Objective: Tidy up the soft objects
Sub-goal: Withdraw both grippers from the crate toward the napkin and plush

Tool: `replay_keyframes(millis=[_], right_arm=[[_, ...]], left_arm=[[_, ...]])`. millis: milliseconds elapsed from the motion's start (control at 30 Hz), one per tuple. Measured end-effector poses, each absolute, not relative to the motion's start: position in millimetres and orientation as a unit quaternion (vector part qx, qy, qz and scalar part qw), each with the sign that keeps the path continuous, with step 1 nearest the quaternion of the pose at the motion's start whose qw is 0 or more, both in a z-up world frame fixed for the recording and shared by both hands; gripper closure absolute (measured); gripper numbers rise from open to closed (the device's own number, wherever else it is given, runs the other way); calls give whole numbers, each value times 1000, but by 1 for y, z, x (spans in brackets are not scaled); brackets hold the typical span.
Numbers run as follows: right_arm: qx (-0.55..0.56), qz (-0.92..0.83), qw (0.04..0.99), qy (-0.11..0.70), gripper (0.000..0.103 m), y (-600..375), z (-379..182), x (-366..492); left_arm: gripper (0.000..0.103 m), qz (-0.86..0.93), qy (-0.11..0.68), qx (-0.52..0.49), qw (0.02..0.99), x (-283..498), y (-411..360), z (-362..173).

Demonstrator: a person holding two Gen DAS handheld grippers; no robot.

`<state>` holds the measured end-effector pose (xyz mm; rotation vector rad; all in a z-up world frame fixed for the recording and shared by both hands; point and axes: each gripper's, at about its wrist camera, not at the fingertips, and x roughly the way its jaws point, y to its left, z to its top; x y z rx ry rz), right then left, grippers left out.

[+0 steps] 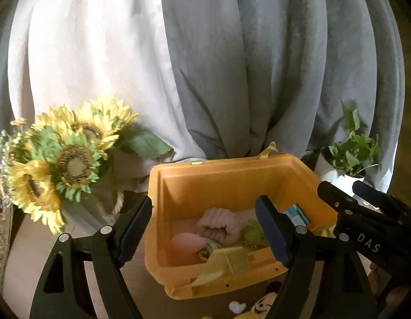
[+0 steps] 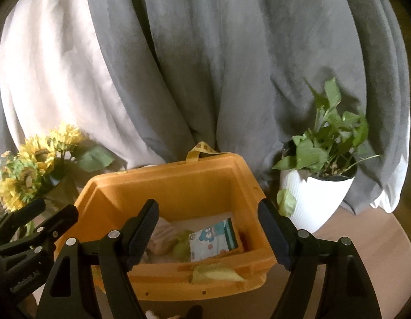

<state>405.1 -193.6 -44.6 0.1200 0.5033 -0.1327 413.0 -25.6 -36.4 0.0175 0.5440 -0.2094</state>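
Hovering over the orange bin [image 1: 179, 186], pink scrunchie [image 1: 218, 224], green frog toy [image 1: 253, 235] and pink pouch [image 1: 185, 244] inside, my left gripper [image 1: 205, 228] spread empty, from the right wrist, same bin [image 2: 179, 188] holding a printed packet [image 2: 214, 239], my right gripper [image 2: 208, 236] splayed, empty above it.

One orange bin [image 1: 221, 175]; roughly five soft items inside, blurred; four sunflowers [image 1: 72, 163]; one potted plant [image 2: 315, 186].

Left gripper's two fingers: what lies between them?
In the left wrist view, the open left gripper frames the orange bin, holding a pink scrunchie.
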Motion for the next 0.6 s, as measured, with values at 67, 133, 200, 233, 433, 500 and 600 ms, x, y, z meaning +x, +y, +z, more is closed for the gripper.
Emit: replay_keyframes(millis=[67,133,200,233,433,500,600], right_arm=[[61,-64,966,245,25,-192,-41,398],[61,-63,966,241,25,-190,-37,390],[61,-61,968,236,25,-187,-33,382],[60,-60,969,234,25,-186,-32,378],[59,-50,972,223,25,-180,-25,354],[59,-46,972,221,25,-178,-24,349],[57,-40,973,218,25,-174,-22,339]], left_arm=[[22,-100,262,10,960,404,-23,-31],[22,-98,257,10,961,396,-22,-27],[22,-96,253,10,963,389,-20,-23],[22,-95,251,10,963,385,-19,-21],[22,-83,245,10,966,361,-13,-13],[22,-79,244,10,967,353,-11,-11],[21,-72,243,9,967,340,-8,-9]])
